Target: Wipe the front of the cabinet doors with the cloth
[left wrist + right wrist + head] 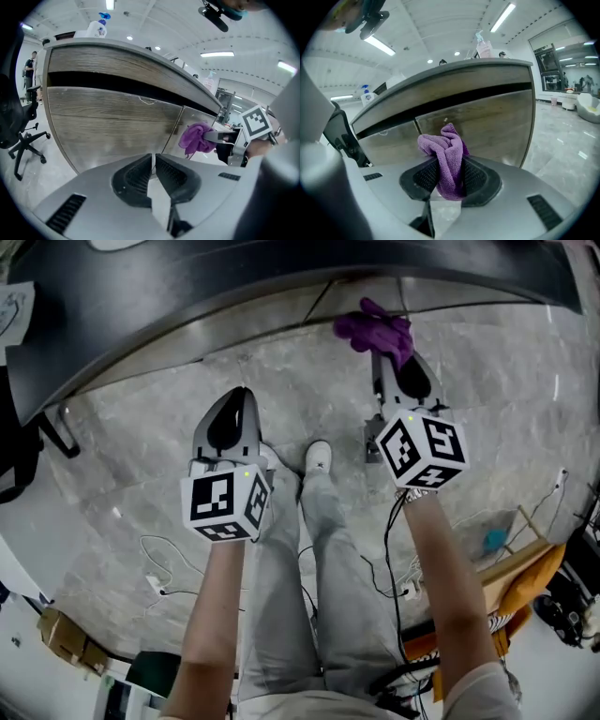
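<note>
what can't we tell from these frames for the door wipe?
- Right gripper view: whether the cloth touches the cabinet door is unclear, because the cloth itself covers the gap.
- Head view: the cabinet door fronts are hidden under the countertop.
- Left gripper view: the spray bottle label is too small.

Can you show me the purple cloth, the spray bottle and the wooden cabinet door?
Crumpled purple microfibre cloth [443, 147]: right gripper view, its bunched top.
White plastic spray bottle with blue top [97, 31]: left gripper view, its body.
Grey-brown wooden cabinet door [108, 124]: left gripper view, its front.
</note>
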{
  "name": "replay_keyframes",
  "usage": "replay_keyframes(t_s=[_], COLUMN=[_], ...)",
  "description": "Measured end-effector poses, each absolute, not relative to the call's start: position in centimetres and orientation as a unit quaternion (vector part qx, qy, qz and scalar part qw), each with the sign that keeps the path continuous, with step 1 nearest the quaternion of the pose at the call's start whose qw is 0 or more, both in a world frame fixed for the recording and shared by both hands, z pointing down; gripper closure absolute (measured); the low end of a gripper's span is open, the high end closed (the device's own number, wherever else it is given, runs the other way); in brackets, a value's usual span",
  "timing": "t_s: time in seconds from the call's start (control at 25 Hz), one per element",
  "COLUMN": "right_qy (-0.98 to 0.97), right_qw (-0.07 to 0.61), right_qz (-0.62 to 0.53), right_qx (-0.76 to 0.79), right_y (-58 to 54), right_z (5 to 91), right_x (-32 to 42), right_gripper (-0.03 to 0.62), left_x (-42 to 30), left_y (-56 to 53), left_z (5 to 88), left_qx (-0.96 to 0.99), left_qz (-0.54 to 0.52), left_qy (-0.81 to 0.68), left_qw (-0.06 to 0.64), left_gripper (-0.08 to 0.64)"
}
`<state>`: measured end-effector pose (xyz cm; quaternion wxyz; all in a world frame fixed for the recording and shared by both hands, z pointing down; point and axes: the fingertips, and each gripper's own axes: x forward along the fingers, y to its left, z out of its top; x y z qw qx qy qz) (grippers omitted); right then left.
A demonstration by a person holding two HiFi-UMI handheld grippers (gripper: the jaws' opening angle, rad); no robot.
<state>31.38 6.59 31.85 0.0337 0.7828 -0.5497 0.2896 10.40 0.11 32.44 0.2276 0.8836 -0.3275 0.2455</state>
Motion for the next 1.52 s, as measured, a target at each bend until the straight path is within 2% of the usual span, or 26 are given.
replay_keyframes(t_s=[0.32, 0.56, 1.08, 1.52], right_qy=[-0.593, -0.615, -0.534, -0.554], right_qw=[0.053, 0.084, 0.057, 0.076], right_qz=[0.237, 0.193, 0.234, 0.246], right_qx=[0.768, 0.759, 0.811, 0.792], right_y=[2.9, -1.3, -4.0, -8.8], right_z=[26.4, 25.7, 26.3, 25.9], right_x=[28.3, 24.9, 19.7, 8.8], right_gripper=[0.472, 0.472, 0.472, 0.472], left_x=[9.6, 6.9, -0.9, -9.0], left_y=[0.4, -1.7, -7.8, -13.2], left_z=[28.3, 27.7, 27.9, 28.4], left_qx=[0.881, 0.877, 0.888, 0.884], left_qz=[0.22, 0.201, 0.205, 0.205], left_qy=[-0.354, -0.372, -0.333, -0.343], left_qw=[0.223, 0.231, 0.241, 0.243], left_gripper=[0.529, 0.529, 0.529, 0.529])
